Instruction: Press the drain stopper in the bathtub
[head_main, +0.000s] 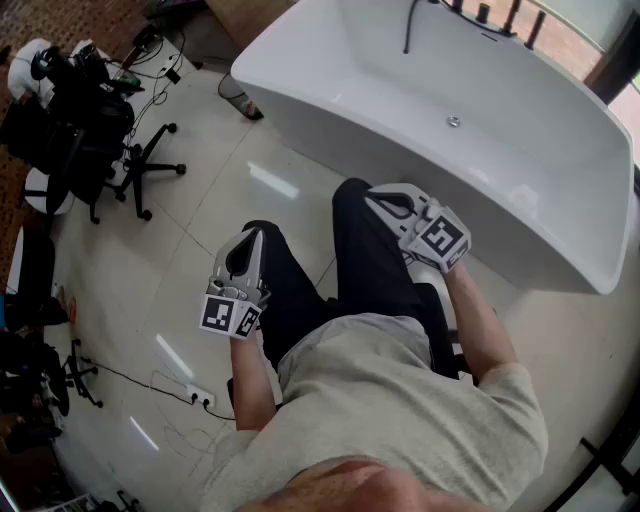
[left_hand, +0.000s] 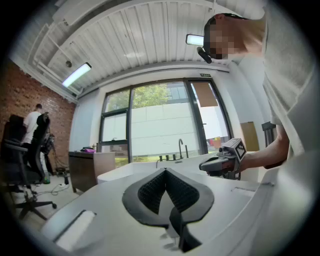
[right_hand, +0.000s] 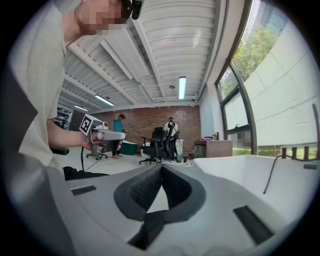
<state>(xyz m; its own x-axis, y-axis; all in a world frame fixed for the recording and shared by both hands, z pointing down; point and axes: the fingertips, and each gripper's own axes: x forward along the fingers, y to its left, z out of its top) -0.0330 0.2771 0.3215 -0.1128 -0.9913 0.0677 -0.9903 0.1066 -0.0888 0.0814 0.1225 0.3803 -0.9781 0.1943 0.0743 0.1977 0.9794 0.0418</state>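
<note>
Drain stopper (head_main: 453, 122) sits on the bottom of the white bathtub (head_main: 560, 150), well ahead of the right tongs (head_main: 380, 195), beyond the tub's near rim. The left tongs (head_main: 250, 240) hang farther back over the glossy tiled floor (head_main: 250, 170). Both tongs are closed tip to tip, holding nothing. Open floor stretches left of them to an office chair (head_main: 140, 165).

Both arms were bent forward at the waist; the left gripper (head_main: 248, 238) and the right gripper (head_main: 380, 197) had their jaws closed together.
</note>
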